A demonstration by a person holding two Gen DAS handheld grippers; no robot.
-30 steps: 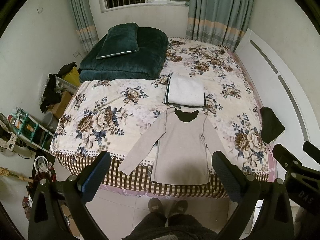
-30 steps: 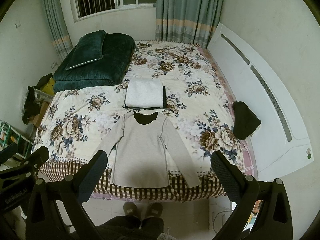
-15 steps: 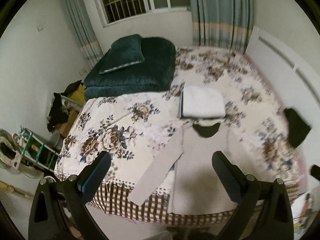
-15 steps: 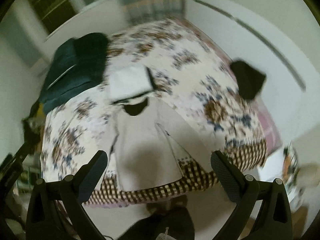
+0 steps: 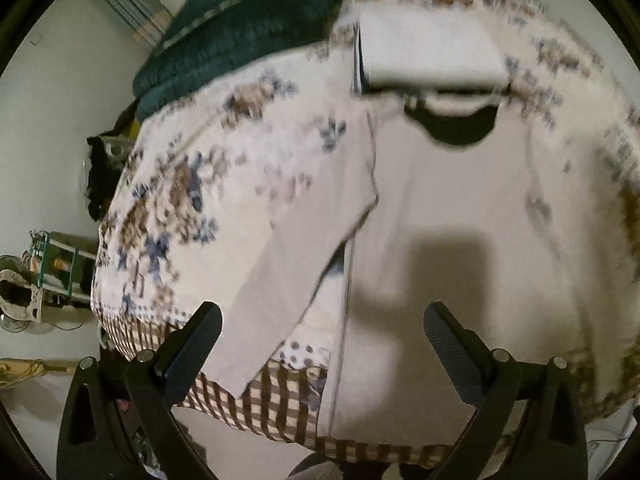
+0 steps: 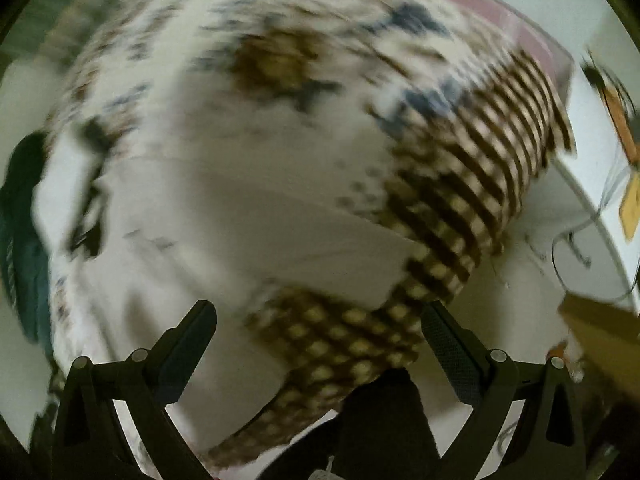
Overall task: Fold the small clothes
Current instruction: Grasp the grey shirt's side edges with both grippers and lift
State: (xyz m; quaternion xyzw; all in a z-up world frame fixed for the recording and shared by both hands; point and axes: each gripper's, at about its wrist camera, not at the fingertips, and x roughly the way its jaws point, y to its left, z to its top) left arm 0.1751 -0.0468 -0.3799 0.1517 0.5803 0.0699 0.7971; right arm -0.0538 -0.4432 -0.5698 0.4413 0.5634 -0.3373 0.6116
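A light grey long-sleeved top (image 5: 448, 216) with a dark neck lining lies flat on the floral bedspread (image 5: 192, 184), hem at the bed's near edge. Its left sleeve (image 5: 304, 264) runs down to the checked border. My left gripper (image 5: 322, 332) is open and empty, close above the sleeve end and the hem. In the blurred right wrist view the top's other sleeve (image 6: 288, 232) crosses the frame toward the bed's checked corner (image 6: 460, 208). My right gripper (image 6: 318, 328) is open and empty just above that sleeve end.
A folded white garment (image 5: 432, 48) lies on the bed just past the top's collar. A dark green quilt and pillow (image 5: 248, 28) are at the bed's far left. Clutter and a green rack (image 5: 56, 268) stand on the floor left of the bed.
Both grippers have dropped and moved in toward the bed. The left now hangs over the left sleeve and hem, the right has swung over the right sleeve end. Both stay open.
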